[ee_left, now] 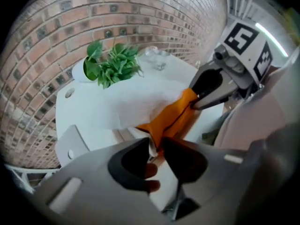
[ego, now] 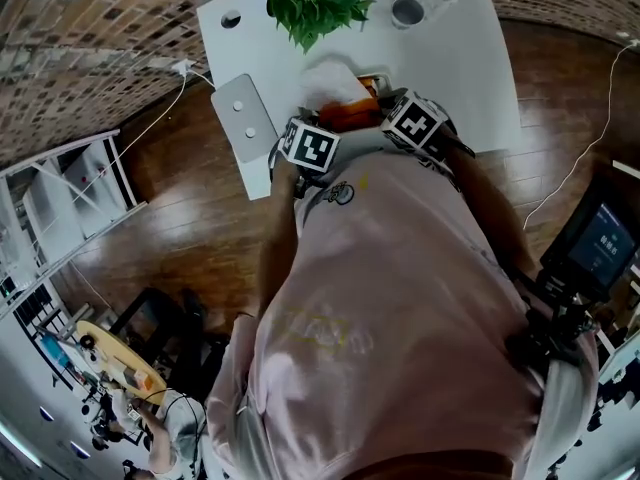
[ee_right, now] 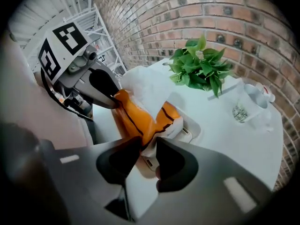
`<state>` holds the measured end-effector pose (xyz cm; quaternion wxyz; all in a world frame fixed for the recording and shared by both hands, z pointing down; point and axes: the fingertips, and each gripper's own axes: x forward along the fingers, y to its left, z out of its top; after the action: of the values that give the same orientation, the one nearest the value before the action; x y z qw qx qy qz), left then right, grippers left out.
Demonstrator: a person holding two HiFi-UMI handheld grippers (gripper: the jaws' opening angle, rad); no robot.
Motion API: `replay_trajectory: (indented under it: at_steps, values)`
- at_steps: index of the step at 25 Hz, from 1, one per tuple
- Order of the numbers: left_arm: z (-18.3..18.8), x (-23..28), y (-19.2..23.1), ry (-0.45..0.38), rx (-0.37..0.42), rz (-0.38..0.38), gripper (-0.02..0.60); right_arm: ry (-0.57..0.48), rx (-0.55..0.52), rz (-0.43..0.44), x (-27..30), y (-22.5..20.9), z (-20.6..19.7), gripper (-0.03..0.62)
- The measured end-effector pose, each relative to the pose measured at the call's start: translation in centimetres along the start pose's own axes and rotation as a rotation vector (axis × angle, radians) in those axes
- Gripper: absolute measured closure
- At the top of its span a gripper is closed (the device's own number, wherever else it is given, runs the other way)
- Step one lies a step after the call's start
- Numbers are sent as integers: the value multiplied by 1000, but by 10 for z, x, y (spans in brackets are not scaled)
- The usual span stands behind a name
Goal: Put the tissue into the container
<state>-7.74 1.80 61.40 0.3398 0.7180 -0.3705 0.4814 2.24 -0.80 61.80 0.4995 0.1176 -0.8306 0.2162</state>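
Note:
An orange tissue pack (ee_left: 173, 118) hangs stretched between my two grippers above the white table. White tissue (ee_left: 140, 102) billows out of its top. My left gripper (ee_left: 157, 146) is shut on one end of the pack. My right gripper (ee_right: 149, 146) is shut on the opposite end, and it also shows across the pack as the right gripper (ee_left: 206, 95). Below the pack lies a white container (ee_right: 194, 128) with rounded corners. From the head, the pack (ego: 350, 116) and tissue (ego: 330, 83) sit just beyond both marker cubes, and the jaws are hidden.
A leafy green plant (ego: 315, 3) and a clear glass cup (ego: 408, 10) stand at the far side of the white table (ego: 470, 58). A grey flat board (ego: 243, 118) overhangs the table's left edge. A brick wall lies beyond, and dark wood floor surrounds the table.

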Motion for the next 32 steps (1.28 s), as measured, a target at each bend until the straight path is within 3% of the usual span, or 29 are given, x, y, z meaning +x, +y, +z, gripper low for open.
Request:
replay_trajectory:
  at_steps: [2,5,6,9,11,16,18,24,27,29,32]
  values:
    - [-8,6,-3,59,41,2,474,34,-22,17,1,7,-2,471]
    - [-7,-7,-8,30,89,-29,450,32,-10,41,-5,9,-3,430]
    - [-3,-16,-12,1,78,-63,443,10,17,60,-9,9,-2,372]
    - [3,-40,-25,-104,-7,-208,406,-69,106,119,-19,10,1,285]
    - [0,-47,-27,-176,-57,-275,372,-84,141,134,-24,8,-3,283]
    - [-5,-86,15,-365,-193,-153,392,-176,328,215,-42,-1,-20,281]
    - [-11,-95,30,-406,-242,-116,397,-197,405,170,-50,-17,-31,298]
    - [-35,-92,46,-393,-316,-61,425,-234,540,-6,-61,-60,-61,347]
    - [-35,-89,44,-396,-323,-54,425,-208,539,-42,-59,-67,-69,347]
    - [-33,-87,44,-392,-333,-28,437,-217,537,-48,-60,-68,-67,421]
    - [-28,-83,41,-376,-323,-17,437,-228,546,-53,-58,-67,-65,428]
